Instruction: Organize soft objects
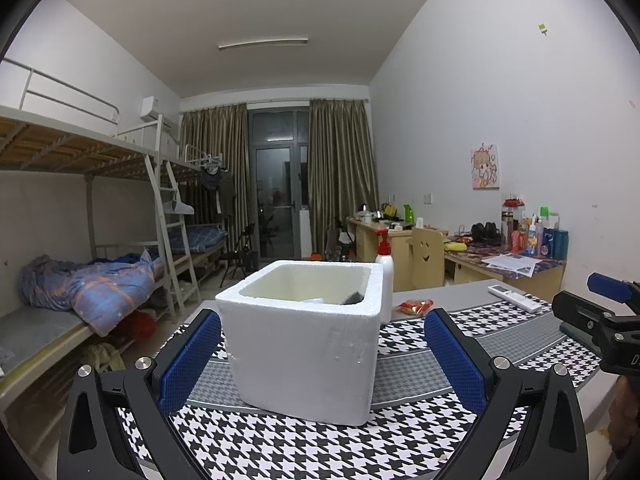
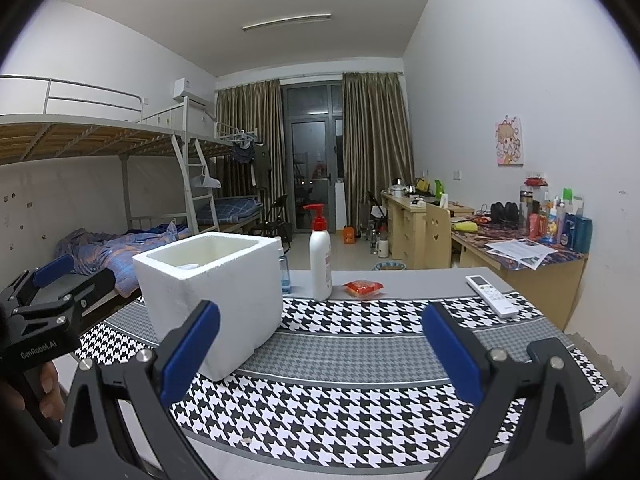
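Both grippers, left and right, gape empty near the foam box

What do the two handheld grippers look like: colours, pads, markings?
Both match: black plastic frames, blue textured finger pads, silver screws at the pivots. The left gripper carries white "GenRobot.AI" lettering on its body. The right gripper looks identical. No cables or sleeves visible.

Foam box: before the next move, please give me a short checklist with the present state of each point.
1. Foam box upright on the mat: ok.
2. Box mouth uncovered: ok.
3. Left gripper open, box between its fingers: ok.
4. Right gripper open and holding nothing: ok.
5. Room inside the box: cannot tell; a dark item peeks over the rim.
6. Bottle and red packet apart from the box: ok.
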Tool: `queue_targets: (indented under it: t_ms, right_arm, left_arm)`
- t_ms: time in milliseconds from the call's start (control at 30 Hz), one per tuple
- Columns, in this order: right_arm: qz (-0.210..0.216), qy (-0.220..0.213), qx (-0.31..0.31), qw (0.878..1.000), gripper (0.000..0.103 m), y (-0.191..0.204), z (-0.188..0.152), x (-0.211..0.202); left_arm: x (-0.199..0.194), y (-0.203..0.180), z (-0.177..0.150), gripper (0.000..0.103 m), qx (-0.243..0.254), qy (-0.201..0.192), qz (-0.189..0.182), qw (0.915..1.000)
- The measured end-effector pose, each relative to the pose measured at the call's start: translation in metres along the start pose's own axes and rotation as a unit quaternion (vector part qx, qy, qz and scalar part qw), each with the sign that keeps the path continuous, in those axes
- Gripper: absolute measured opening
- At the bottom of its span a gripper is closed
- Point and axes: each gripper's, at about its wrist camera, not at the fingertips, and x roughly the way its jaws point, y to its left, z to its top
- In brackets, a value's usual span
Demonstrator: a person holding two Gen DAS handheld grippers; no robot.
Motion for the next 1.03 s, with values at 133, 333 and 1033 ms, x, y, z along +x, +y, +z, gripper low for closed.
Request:
queue_targets:
  t_ms: [133, 333, 1033]
  right_arm:
    - [-0.001, 0.003, 0.002, 1.000, 0.102, -0.0012, -0.0008, -0.0008]
    - [-0.001, 0.005, -0.001, 1.000, 0.102, 0.0004, -0.0034, -0.0023]
    - [0.000, 0.011, 0.000, 1.000, 0.102, 0.0005, -0.0064, -0.0002]
  left_arm:
    - [-0.0018, -0.0030, -0.0011, 0.102, 0.004, 0.004, -0.004, 1.0000]
    - [-0.0027, -0.0044, -0.0019, 0.102, 0.005, 0.004, -0.004, 1.0000]
    - [0.0012, -0.0031, -0.0059, 0.102, 0.007, 0.021, -0.011, 0.9997]
